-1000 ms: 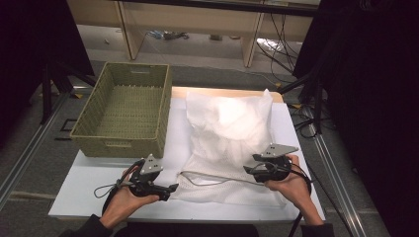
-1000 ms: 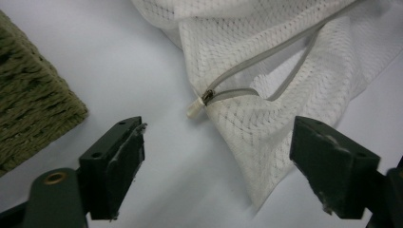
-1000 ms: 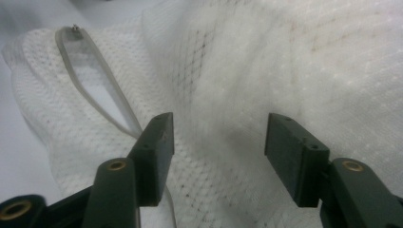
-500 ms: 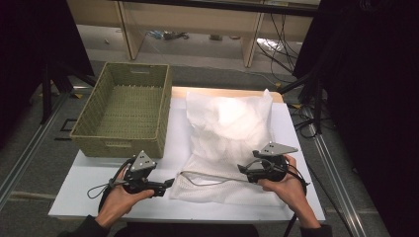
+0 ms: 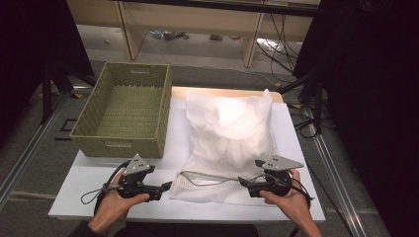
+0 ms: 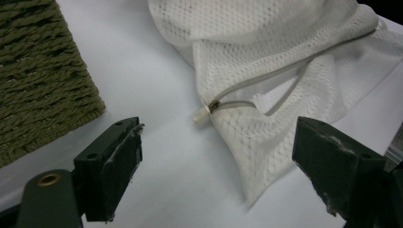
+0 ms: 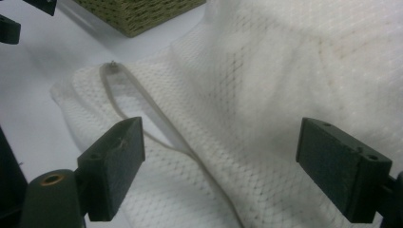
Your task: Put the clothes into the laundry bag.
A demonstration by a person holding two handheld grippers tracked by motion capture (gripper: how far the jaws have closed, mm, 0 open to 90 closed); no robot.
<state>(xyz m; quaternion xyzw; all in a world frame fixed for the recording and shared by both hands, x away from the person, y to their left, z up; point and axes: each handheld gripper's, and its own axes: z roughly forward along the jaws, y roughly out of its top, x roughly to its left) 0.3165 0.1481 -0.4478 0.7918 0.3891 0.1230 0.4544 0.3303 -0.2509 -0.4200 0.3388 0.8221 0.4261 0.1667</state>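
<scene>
Holding both grippers wide and empty, my left gripper [image 5: 167, 185] waits beside the mesh bag [image 5: 230, 140]; my right gripper [image 5: 242, 180] has just been opening over it. Bag lies on the table [image 5: 296, 148] next to the empty basket [image 5: 123, 111]; grasping and moving it remain.

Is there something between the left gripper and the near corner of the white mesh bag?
Nothing visible. The left gripper stands open, and between its fingers and the corner of the mesh bag lies bare white table. The woven basket sits off to one side, not in the path.
</scene>
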